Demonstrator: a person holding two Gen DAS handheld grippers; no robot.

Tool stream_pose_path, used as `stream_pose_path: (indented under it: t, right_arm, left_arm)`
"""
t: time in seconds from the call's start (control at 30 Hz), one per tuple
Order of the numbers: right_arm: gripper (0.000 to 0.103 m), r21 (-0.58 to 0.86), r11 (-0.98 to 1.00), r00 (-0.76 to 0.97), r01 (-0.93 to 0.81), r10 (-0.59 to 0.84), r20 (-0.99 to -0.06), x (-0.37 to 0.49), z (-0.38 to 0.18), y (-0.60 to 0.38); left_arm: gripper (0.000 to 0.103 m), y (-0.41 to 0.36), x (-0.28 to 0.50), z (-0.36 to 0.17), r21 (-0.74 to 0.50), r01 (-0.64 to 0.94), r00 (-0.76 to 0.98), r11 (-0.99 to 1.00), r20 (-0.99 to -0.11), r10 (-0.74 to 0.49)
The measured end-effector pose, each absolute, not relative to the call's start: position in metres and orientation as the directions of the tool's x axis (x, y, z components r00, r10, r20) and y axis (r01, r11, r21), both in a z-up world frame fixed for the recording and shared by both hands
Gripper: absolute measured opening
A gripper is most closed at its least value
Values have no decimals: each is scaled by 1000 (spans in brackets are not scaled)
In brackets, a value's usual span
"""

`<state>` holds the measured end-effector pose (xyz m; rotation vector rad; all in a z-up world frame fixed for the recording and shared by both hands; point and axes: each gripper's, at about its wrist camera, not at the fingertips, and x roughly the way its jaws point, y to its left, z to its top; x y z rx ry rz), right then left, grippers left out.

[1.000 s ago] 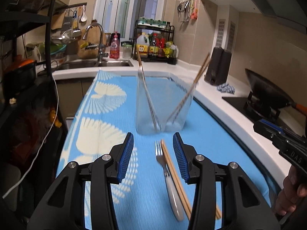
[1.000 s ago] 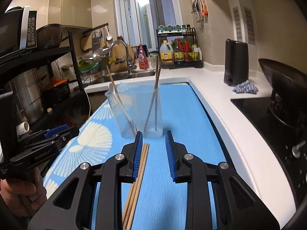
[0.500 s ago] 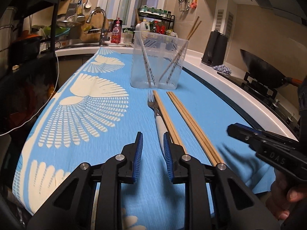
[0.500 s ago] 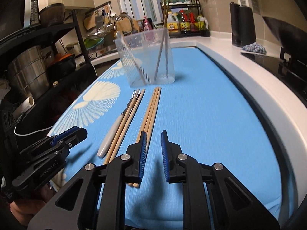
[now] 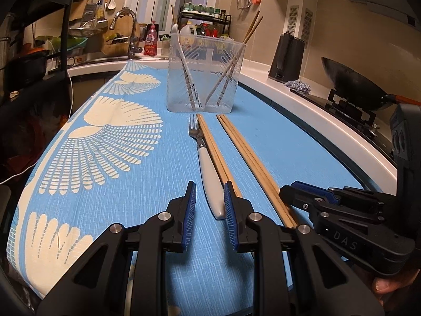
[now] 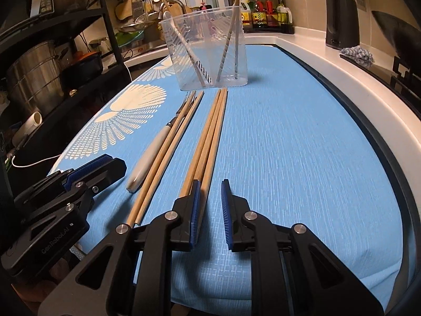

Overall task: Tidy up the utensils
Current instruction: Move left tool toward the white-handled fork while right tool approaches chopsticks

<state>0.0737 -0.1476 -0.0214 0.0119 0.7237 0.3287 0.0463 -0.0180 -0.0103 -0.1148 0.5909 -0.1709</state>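
Note:
A clear plastic container [image 5: 202, 79] [image 6: 208, 52] stands on the blue mat [image 5: 131, 210] with chopsticks and a white spoon leaning inside. In front of it lie a white-handled fork [image 5: 208, 163] [image 6: 152, 155], a wooden chopstick pair [image 5: 213, 147] [image 6: 168, 155] against it, and a second chopstick bundle [image 5: 250, 158] [image 6: 210, 131]. My left gripper [image 5: 209, 205] [image 6: 115, 163] is low over the mat, jaws narrow, the fork's handle end between them with a gap on the left side. My right gripper [image 6: 210, 200] [image 5: 286, 192] is narrow too, one stick of the second bundle just inside its left pad, not pinched.
The mat [image 6: 289, 144] covers a white counter [image 6: 368, 92] that curves along the right. A wok [image 5: 352, 84] on the stove, a black kettle [image 5: 286, 58] and a cloth sit beyond it. A sink with faucet [image 5: 129, 34] is at the back; dark shelves with pots [image 6: 34, 79] stand at the left.
Both grippers sank close to the mat and drew back from the container to the near ends of the utensils. Their jaws narrowed.

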Motion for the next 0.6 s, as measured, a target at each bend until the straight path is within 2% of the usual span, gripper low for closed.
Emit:
stream_pose_path:
  t: [0.1, 0.37, 0.5, 0.6]
  right_arm:
    - [16, 101, 953, 709, -286, 282, -646, 72, -21, -147]
    - [16, 67, 952, 699, -300, 267, -663, 70, -24, -143]
    - [6, 70, 957, 705, -280, 255, -662, 70, -24, -147]
    - [6, 68, 965, 716, -252, 233, -658, 71, -22, -154]
  left_arm:
    - [22, -21, 53, -13, -169, 125, 800, 978, -566, -200]
    - [23, -37, 70, -21, -93, 68, 770, 993, -629, -112]
    - [23, -40, 68, -22, -60, 67, 780, 996, -619, -90]
    - [18, -36, 67, -21, -51, 62, 784, 997, -615, -81]
